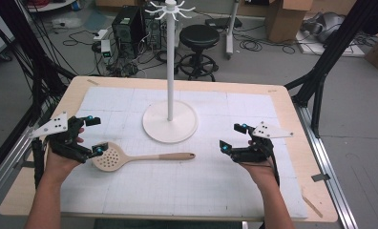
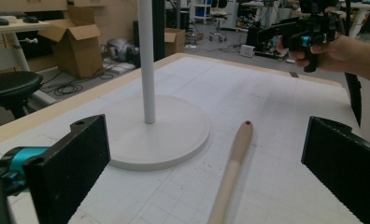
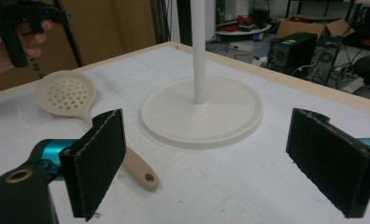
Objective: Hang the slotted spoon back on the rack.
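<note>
Both my grippers are empty w/ jaws spread wide apart. Left gripper [image 1: 91,135] sits at the left side of the table, just beside the perforated head of the skimmer [image 1: 130,159]; right gripper [image 1: 231,137] is at the right, a bit off the handle's far tip. The skimmer lies flat on the white grid mat [image 1: 225,186], head to the left, handle pointing right, near side of the rack's round base [image 1: 170,121] but apart from it.

Risks as I see them:
- Skimmer's flat on the mat, so a low grab w/ the left jaws could scrape the mat or just push the head sideways instead of closing on it.
- Handle's round & smooth-looking; pinching it near the tip w/ the right jaws may let it roll or swing, esp. since the head end is heavier.
- The hanging hole [image 3: 149,178] at the handle tip is small; getting it onto a hook [image 1: 170,8] atop the pole [image 1: 170,67] needs a good angle, else it slips off.
- Bumping the pole could rock the rack.
</note>
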Available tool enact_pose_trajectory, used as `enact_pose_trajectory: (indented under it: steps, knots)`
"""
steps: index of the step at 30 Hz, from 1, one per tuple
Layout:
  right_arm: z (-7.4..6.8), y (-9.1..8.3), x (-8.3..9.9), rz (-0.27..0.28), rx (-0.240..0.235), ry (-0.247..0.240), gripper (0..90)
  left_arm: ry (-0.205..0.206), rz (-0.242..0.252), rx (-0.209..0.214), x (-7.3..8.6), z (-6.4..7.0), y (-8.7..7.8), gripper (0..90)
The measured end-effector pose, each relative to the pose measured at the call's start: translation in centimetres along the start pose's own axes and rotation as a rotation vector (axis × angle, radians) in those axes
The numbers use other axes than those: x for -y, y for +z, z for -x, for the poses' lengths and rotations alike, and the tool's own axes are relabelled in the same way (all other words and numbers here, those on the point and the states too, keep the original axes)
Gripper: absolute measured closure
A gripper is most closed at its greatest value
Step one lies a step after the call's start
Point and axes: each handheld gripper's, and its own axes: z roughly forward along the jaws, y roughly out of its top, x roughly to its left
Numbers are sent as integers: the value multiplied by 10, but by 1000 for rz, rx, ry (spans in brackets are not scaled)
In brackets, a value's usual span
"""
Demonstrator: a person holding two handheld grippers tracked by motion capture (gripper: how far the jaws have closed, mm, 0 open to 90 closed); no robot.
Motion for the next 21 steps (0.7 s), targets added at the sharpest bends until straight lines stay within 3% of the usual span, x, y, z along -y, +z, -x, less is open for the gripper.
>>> enact_pose_trajectory:
  steps: [6, 11, 21]
  knots:
    - [1, -1, 1, -20, 10, -18, 112, 10, -23, 22, -5, 5, 7, 17]
    - [4, -7, 1, -8, 23, -14, 112, 37, -63, 64, -13, 14, 22, 17]
    - [9, -12, 1, 6, 36, 3, 112, 62, -224, 117, -20, 23, 74, 17]
